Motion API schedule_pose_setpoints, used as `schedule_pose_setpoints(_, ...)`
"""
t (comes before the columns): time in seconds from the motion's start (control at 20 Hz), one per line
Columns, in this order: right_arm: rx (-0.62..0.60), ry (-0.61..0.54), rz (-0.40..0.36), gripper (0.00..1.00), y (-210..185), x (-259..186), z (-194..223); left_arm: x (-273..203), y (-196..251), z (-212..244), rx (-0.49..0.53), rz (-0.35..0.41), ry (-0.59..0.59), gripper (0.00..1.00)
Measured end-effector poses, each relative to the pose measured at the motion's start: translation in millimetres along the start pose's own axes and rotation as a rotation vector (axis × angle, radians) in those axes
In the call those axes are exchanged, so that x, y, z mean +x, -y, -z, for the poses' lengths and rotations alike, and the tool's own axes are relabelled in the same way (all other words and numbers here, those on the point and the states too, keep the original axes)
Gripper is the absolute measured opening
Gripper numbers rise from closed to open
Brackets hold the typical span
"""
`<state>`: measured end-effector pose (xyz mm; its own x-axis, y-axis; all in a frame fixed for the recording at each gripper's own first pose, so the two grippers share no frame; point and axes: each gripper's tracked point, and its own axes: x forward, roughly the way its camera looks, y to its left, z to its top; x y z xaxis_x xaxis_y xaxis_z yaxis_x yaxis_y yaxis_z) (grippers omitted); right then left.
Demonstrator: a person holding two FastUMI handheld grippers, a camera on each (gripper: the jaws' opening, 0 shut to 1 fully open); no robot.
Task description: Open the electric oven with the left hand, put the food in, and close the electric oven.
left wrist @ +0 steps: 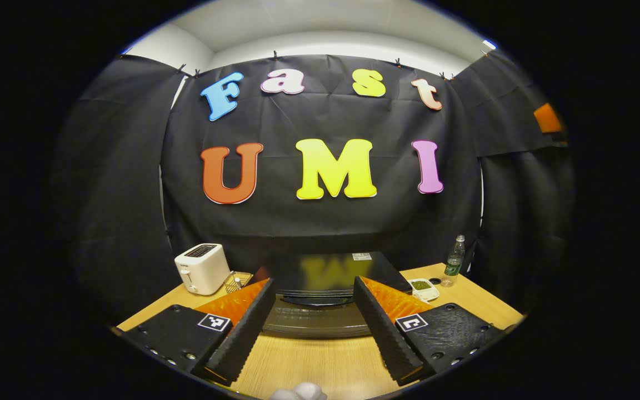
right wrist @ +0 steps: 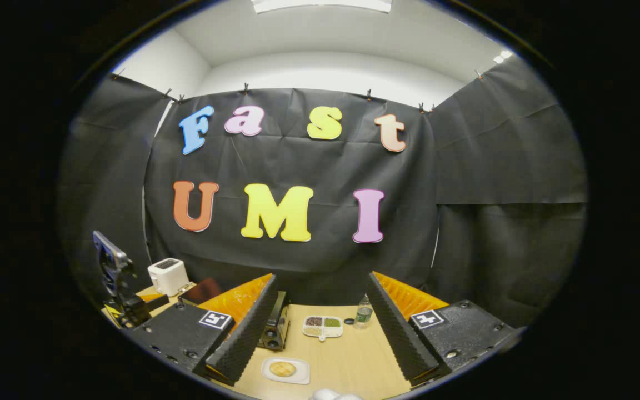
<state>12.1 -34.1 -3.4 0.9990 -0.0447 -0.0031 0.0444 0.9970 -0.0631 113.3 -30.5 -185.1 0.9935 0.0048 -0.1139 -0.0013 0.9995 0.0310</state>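
Booth setup, start of task by the look of it: light wooden table [left wrist: 320, 366] carries everything. Black electric oven with glossy top and dark glass door [left wrist: 320, 311] sits dead ahead of the left gripper [left wrist: 314, 333], door closed, curved handle facing the camera between the two ribbed black fingers, so that hand looks lined up for the opening pull the task assigns it. Left fingers are spread wide, holding nothing, well short of the handle. In the right gripper view the same oven shows side-on at the left, knobs just visible past the left finger. White two-slot toaster [left wrist: 202, 268] stands off to the oven's left, with a small wire rack [left wrist: 235, 280] beside it; neither is in the door's swing path, I'd judge. Right gripper [right wrist: 320, 339] is likewise wide apart and empty, parked over the white rectangular plate with a round golden food piece [right wrist: 285, 370], which lies near the table's front edge, apart from the oven: likely staged for a right-hand pickup once the door is down. White divided dish of grains and green bits [right wrist: 323, 326] and a clear plastic bottle with green label [right wrist: 363, 314] sit further back, a dark bottle cap [right wrist: 349, 321] between them. The left gripper also shows at the far left of the right gripper view.
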Motion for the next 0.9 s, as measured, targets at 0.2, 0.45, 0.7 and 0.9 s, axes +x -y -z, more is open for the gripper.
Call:
schedule_pose_setpoints(0.2, -0.01, -0.023, 0.015, 1.0, 6.2, 1.9, 6.3, 47.2, 5.2, 31.2, -0.008, 0.0, -0.055, 0.94)
schedule_pose_setpoints(0.45, -0.022, -0.045, 0.034, 1.0, 12.8, 3.7, 12.6, 86.8, 4.7, 62.6, -0.004, -0.006, -0.127, 0.95)
schedule_pose_setpoints(0.7, -0.02, -0.06, 0.039, 1.0, 14.4, 5.1, 18.1, 100.9, 2.4, 81.5, 0.003, -0.002, -0.177, 0.96)
schedule_pose_setpoints(0.9, -0.003, -0.075, 0.034, 1.0, 13.8, 5.2, 23.6, 97.5, 2.8, 83.5, 0.013, -0.003, -0.192, 0.98)
